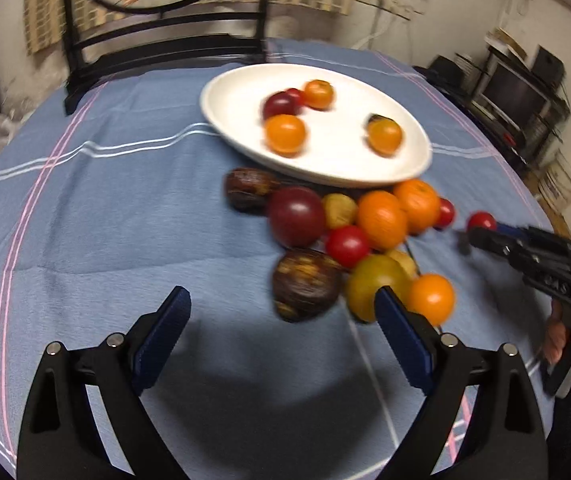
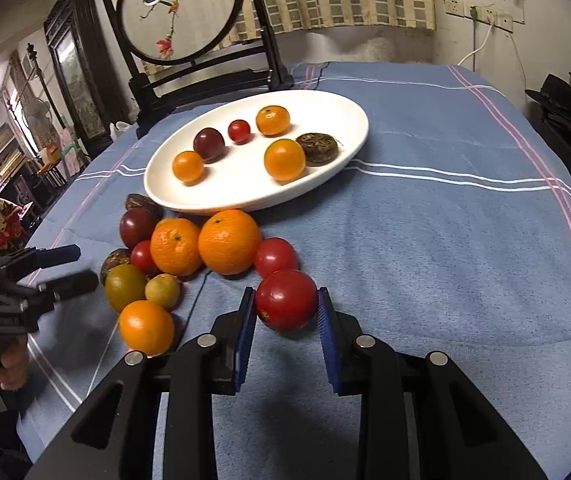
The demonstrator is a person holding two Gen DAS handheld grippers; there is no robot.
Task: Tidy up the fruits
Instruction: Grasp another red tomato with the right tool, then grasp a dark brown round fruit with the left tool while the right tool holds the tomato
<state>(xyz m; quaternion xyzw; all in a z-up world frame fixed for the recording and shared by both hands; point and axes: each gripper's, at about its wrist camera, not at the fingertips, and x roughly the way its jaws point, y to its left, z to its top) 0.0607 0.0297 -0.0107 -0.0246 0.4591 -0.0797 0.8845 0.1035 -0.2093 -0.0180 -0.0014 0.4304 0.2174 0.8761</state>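
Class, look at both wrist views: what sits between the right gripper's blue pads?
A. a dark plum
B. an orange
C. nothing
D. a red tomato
D: the right gripper has its blue pads pressed on either side of a red tomato on the blue tablecloth.

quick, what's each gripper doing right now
Left gripper: open, holding nothing.
Right gripper: shut on a red tomato.

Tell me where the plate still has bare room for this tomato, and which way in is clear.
The white plate is bare along its near rim, between the two front oranges. Its far half is crowded. Blue cloth right of the held red tomato is free; the loose fruit pile blocks the left.
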